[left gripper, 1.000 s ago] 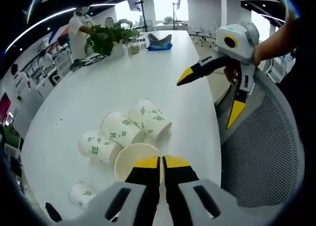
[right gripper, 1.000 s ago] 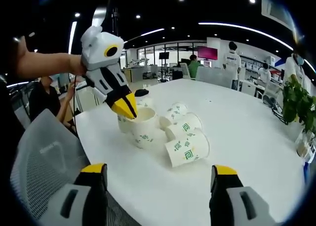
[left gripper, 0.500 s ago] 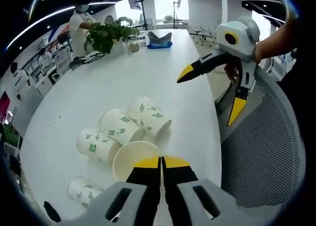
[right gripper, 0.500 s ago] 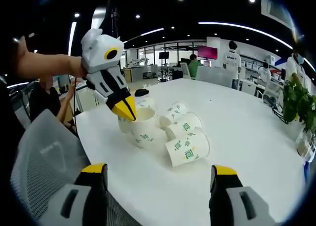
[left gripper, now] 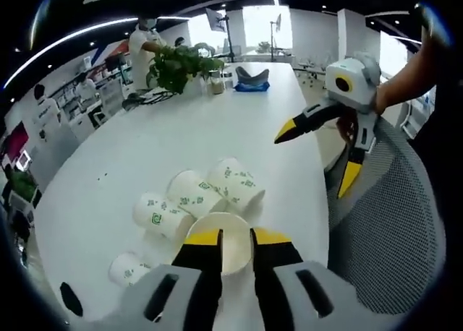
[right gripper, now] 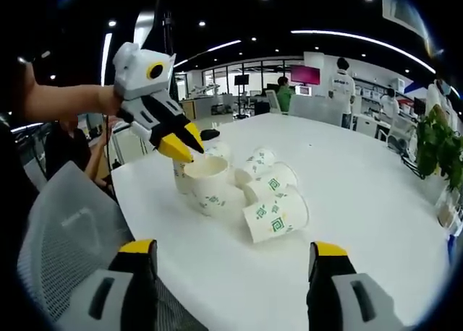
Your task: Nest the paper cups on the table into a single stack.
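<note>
A: Biggest first. Bench [left gripper: 145,143] was white and long, cups clustered at the near corner, mesh chair [left gripper: 391,222] just beside its edge.

B: What changed over the last second?

A: Left gripper [left gripper: 236,238]. A second ago its jaws were pinched together over the upright cup's [left gripper: 221,241] rim. Now they were parted, a gap between the tips, the near rim sitting in that gap. In the right gripper view the yellow tips of the left gripper [right gripper: 181,143] sat at the rim of the upright cup [right gripper: 206,186], a bit higher than before.

B: So it let go?

A: Looked like a release, or a reopen for a better bite. Can't tell which. Cup stood on the bench either way, not nested.

B: Right gripper?

A: Right gripper [right gripper: 235,262] had its jaws wide apart, empty, held back off the bench edge. No real change there.

B: Other cups?

A: Three lay on their sides touching in a row [right gripper: 271,201], just beside the upright one. One more lay apart, near the bench edge [left gripper: 129,267]. No stack started, as far as I could judge.
</note>
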`<state>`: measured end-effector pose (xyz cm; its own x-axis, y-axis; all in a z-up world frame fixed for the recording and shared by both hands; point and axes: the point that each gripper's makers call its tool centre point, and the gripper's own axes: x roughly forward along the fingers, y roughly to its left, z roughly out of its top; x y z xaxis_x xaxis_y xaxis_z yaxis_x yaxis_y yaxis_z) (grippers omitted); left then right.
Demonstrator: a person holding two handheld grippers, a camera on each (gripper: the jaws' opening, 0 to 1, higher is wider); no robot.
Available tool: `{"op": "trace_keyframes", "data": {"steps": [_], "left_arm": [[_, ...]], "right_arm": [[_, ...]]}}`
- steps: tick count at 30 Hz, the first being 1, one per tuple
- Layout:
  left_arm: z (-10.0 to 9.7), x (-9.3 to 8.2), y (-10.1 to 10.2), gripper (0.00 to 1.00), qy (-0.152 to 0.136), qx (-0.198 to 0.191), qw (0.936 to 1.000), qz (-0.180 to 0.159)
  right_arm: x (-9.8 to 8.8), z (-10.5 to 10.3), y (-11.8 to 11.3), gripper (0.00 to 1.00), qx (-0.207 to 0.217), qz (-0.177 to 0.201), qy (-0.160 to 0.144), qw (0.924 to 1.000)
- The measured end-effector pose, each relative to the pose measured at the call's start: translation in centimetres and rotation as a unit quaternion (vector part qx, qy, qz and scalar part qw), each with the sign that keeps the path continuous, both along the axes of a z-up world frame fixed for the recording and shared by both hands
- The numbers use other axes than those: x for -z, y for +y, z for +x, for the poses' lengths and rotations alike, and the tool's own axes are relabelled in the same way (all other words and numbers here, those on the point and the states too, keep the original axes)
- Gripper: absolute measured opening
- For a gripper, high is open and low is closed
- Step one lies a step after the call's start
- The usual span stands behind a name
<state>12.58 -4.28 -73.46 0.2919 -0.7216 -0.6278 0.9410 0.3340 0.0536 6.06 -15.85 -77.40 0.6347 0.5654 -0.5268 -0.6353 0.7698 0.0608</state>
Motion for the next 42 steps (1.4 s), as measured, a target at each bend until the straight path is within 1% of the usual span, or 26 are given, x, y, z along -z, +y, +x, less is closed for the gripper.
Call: {"op": "trace_keyframes", "data": {"steps": [3, 7, 10, 12, 20, 22, 26, 28, 33, 35, 38, 40, 42], "left_arm": [[-0.1, -0.1, 1.1, 0.18, 0.005, -0.018, 0.9998, -0.012], [-0.4, -0.2, 2.2, 0.22, 0.006, -0.035, 0.9990, -0.028], [-0.7, -0.3, 2.9, 0.30, -0.002, -0.051, 0.9982, -0.030], [-0.7, -0.3, 3.5, 0.32, -0.003, -0.060, 0.9975, -0.036], [-1.0, -0.7, 5.8, 0.39, -0.006, -0.110, 0.9918, -0.065], [-1.6, -0.8, 6.1, 0.40, -0.006, -0.123, 0.9897, -0.073], [-2.1, -0.4, 6.9, 0.47, -0.005, -0.133, 0.9883, -0.073], [-2.4, -0.1, 7.3, 0.51, -0.011, -0.141, 0.9874, -0.071], [-3.0, -0.5, 7.9, 0.56, -0.010, -0.165, 0.9824, -0.086], [-3.3, -0.5, 8.2, 0.60, -0.007, -0.175, 0.9802, -0.092], [-4.1, -0.3, 8.9, 0.65, 0.002, -0.193, 0.9753, -0.107], [-4.6, -0.2, 9.4, 0.67, 0.008, -0.202, 0.9725, -0.116], [-4.9, 0.0, 9.8, 0.68, 0.008, -0.207, 0.9714, -0.117]], "right_arm": [[-0.1, 0.3, 0.0, 0.87, 0.002, 0.005, 0.002, 1.0000], [-0.3, 0.7, 0.2, 0.86, -0.008, 0.002, 0.002, 1.0000], [-0.5, 1.2, 0.1, 0.86, -0.014, 0.002, -0.002, 0.9999], [-0.7, 1.6, 0.1, 0.86, -0.018, 0.002, -0.004, 0.9998], [-1.6, 3.4, -0.4, 0.83, -0.027, 0.006, -0.014, 0.9995], [-1.7, 4.1, -0.6, 0.82, -0.029, 0.008, -0.015, 0.9994], [-1.7, 4.8, -0.7, 0.79, -0.036, 0.008, -0.015, 0.9992], [-1.8, 5.1, -0.6, 0.78, -0.044, 0.008, -0.015, 0.9989], [-1.6, 5.8, -0.3, 0.73, -0.062, 0.004, -0.015, 0.9980], [-1.5, 6.3, -0.4, 0.71, -0.068, 0.000, -0.015, 0.9976], [-1.2, 6.9, -0.7, 0.69, -0.076, -0.003, -0.015, 0.9970], [-1.1, 7.1, -0.8, 0.67, -0.077, -0.002, -0.012, 0.9969], [-1.0, 7.4, -0.8, 0.66, -0.080, -0.001, -0.009, 0.9967]]}}
